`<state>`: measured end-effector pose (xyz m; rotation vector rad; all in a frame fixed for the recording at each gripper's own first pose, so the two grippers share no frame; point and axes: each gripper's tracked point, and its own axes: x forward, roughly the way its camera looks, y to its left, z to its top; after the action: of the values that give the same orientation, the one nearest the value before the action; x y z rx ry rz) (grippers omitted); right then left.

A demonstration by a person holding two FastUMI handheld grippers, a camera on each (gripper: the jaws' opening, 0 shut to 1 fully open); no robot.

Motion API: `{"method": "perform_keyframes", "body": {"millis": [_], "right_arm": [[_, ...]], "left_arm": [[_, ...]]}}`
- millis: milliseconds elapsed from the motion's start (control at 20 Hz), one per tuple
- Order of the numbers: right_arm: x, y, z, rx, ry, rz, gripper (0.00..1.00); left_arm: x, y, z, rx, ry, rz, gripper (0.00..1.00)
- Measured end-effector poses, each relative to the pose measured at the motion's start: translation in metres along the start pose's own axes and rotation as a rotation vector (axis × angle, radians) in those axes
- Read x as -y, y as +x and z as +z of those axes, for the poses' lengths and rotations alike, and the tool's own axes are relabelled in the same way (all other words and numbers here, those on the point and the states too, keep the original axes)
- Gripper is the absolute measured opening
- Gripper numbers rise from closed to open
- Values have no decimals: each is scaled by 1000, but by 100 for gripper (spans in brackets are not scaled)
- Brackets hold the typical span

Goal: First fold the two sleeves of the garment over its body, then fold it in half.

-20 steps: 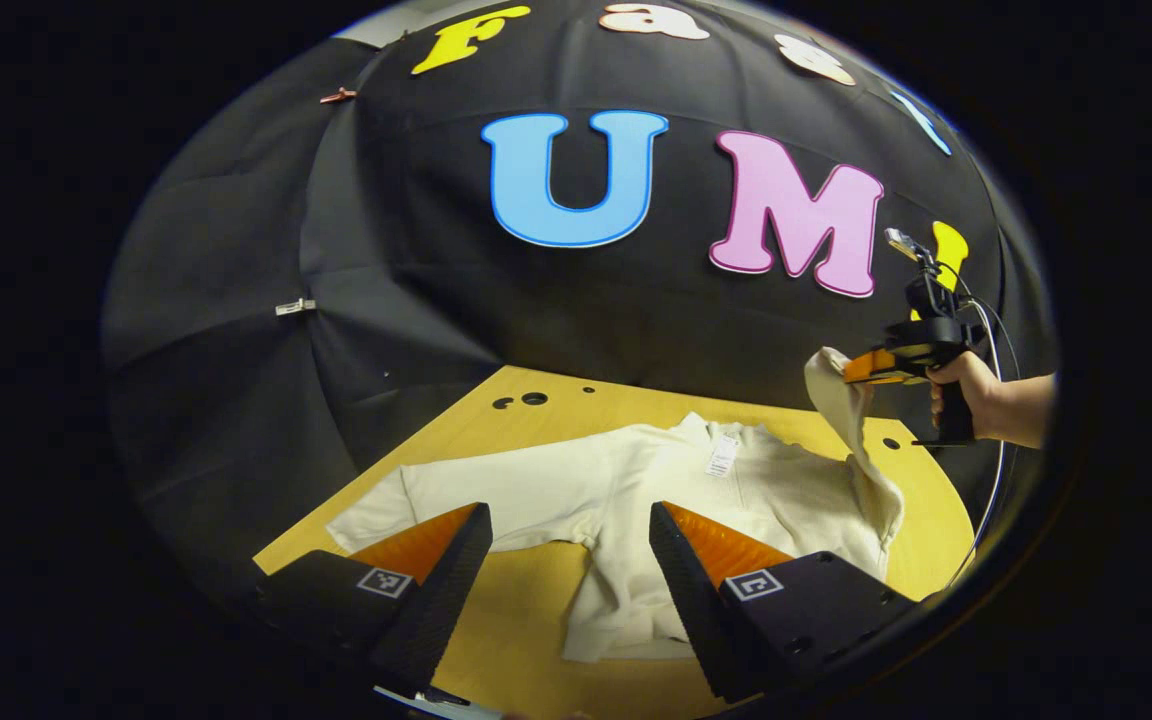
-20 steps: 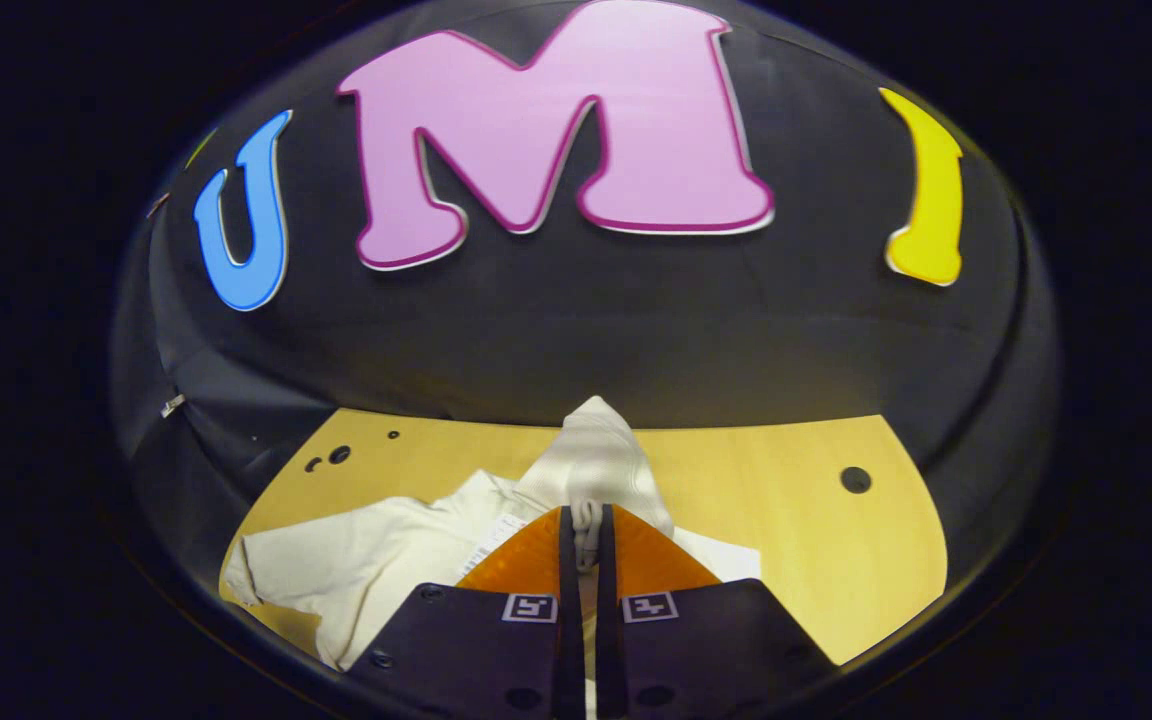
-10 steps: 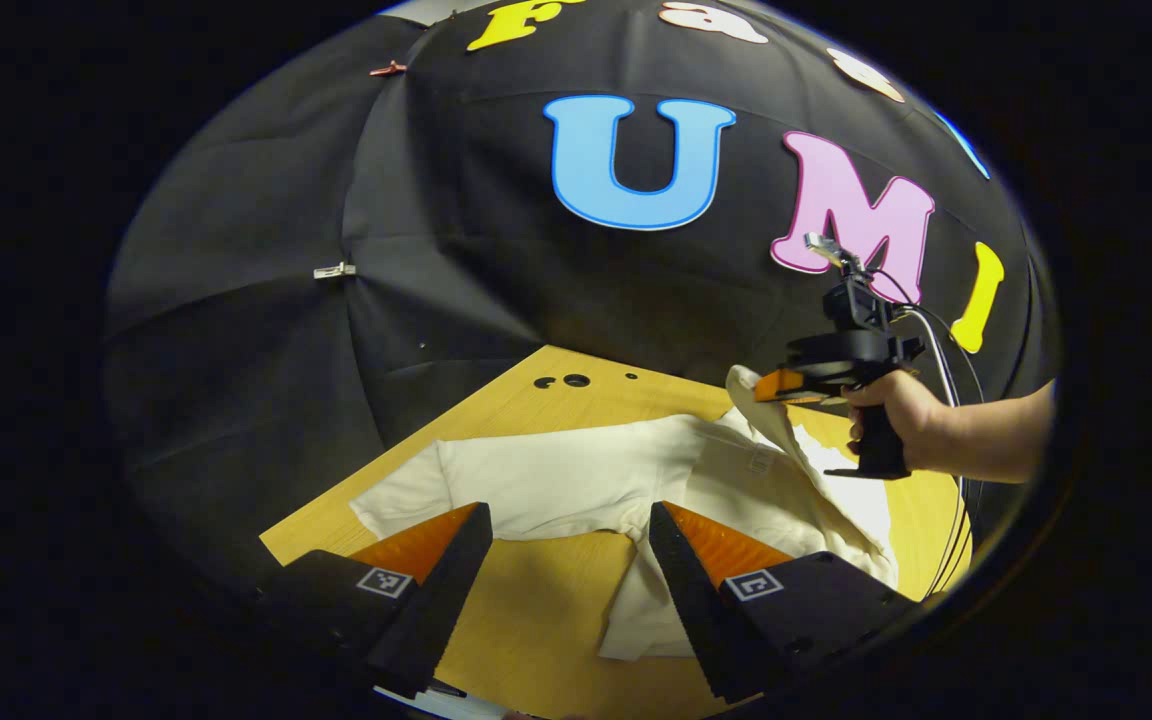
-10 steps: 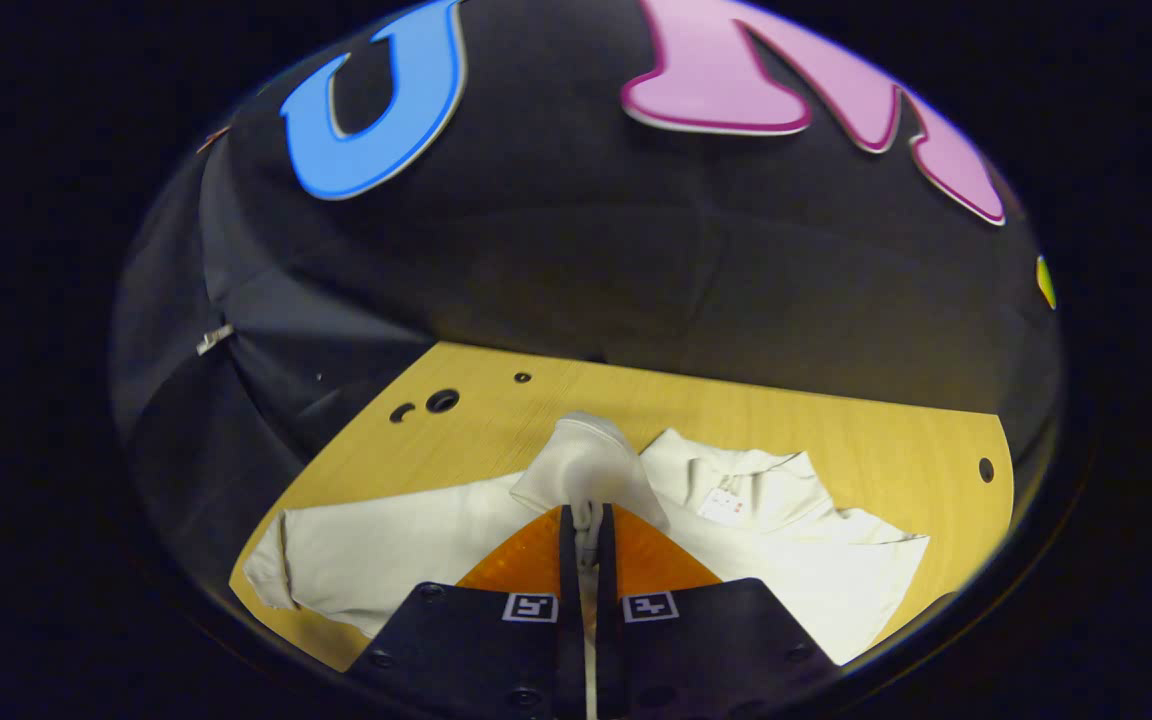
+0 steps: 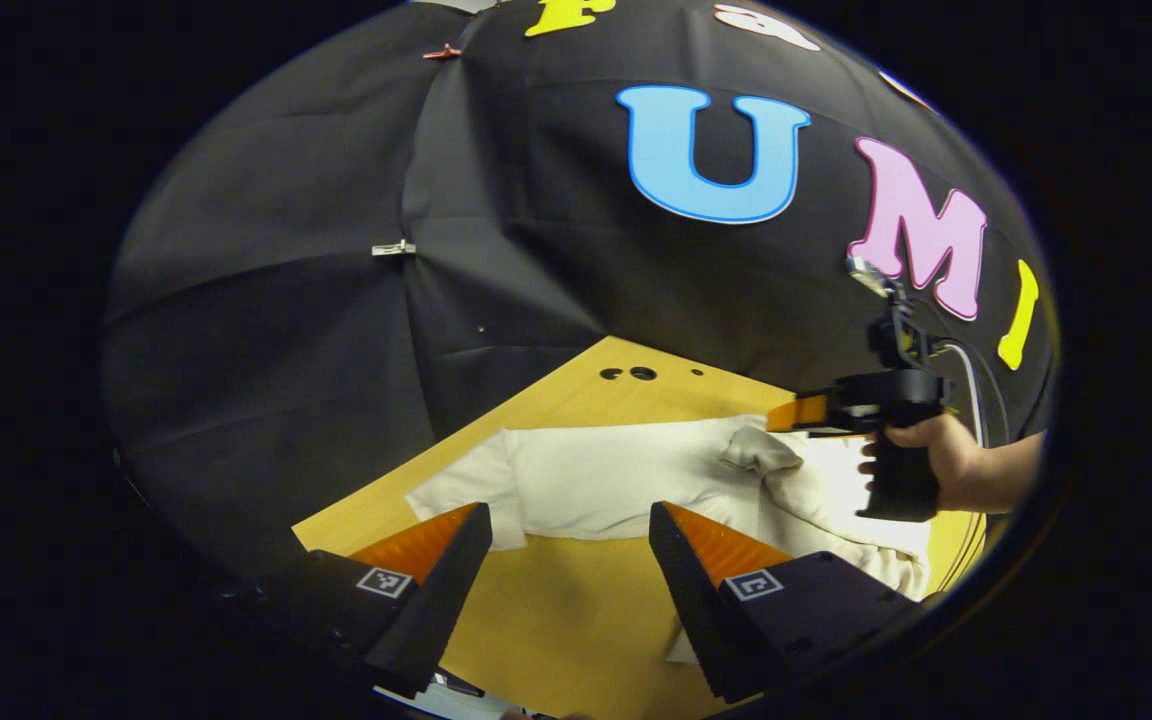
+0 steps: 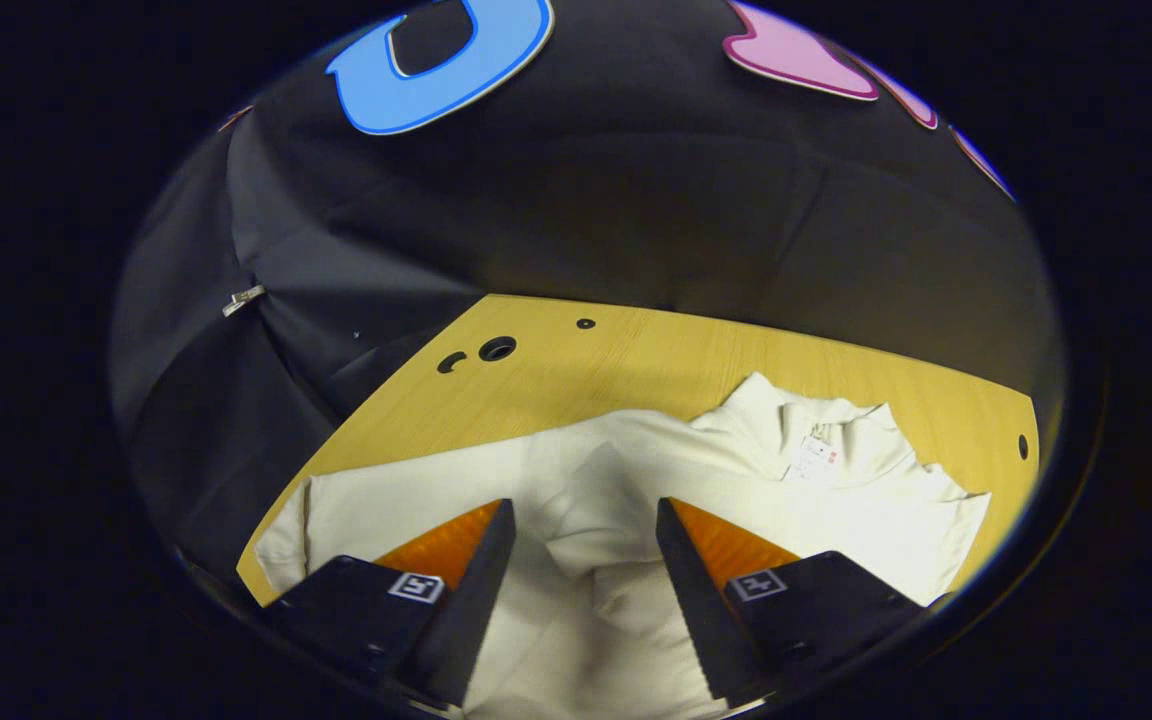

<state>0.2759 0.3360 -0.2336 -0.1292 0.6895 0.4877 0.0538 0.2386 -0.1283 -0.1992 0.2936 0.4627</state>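
Note:
A cream long-sleeved garment [image 6: 736, 495] lies flat on the wooden table [image 6: 656, 360], its collar and label [image 6: 816, 455] at the far right. One sleeve [image 6: 586, 500] lies folded over the body, just ahead of my open right gripper [image 6: 581, 530], which holds nothing. The other sleeve [image 6: 366, 510] stretches out to the left. In the left gripper view the garment [image 5: 616, 475] lies beyond my open, empty left gripper [image 5: 571, 540], which hovers over bare table [image 5: 556, 620]. There the right gripper [image 5: 801, 412], held by a hand [image 5: 926, 450], hangs just above the folded sleeve [image 5: 761, 455].
Small round holes [image 6: 496, 348] mark the table's far left corner. The black cloth wall closes off the back and left, with a metal clip [image 5: 393, 247] on it. The table's left edge [image 6: 281, 505] runs close to the outstretched sleeve's cuff. A cable [image 5: 976, 380] trails from the right gripper.
The right gripper carried the sleeve leftward over the body, lowered it and opened, letting it drop. The left gripper stayed open while its view swung left.

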Motion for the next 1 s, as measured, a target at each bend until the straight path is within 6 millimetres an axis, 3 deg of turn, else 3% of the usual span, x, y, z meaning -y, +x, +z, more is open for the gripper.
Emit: {"method": "perform_keyframes", "body": {"millis": [100, 300, 350, 400, 500, 700, 900, 950, 1000], "right_arm": [[28, -19, 4, 25, 16, -48, 100], [98, -73, 9, 79, 93, -168, 99], [121, -91, 7, 89, 114, -208, 99], [156, -116, -2, 99, 138, -276, 99], [196, -154, -22, 101, 193, -363, 99], [236, -217, -56, 111, 250, -467, 99], [253, -267, -79, 126, 304, -530, 99], [257, -278, -83, 132, 315, -543, 99], [260, -287, -87, 136, 323, -554, 99]], "left_arm": [[-19, 11, -5, -11, 3, 34, 97], [-55, 42, -15, -42, 4, 83, 98], [-67, 57, -21, -55, 4, 96, 98], [-79, 73, -24, -68, 5, 104, 98], [-98, 96, -34, -103, 2, 123, 98], [-125, 127, -49, -144, -11, 176, 98], [-137, 151, -57, -186, -27, 176, 98], [-138, 155, -63, -207, -36, 164, 92], [-137, 158, -70, -235, -44, 150, 98]]}}
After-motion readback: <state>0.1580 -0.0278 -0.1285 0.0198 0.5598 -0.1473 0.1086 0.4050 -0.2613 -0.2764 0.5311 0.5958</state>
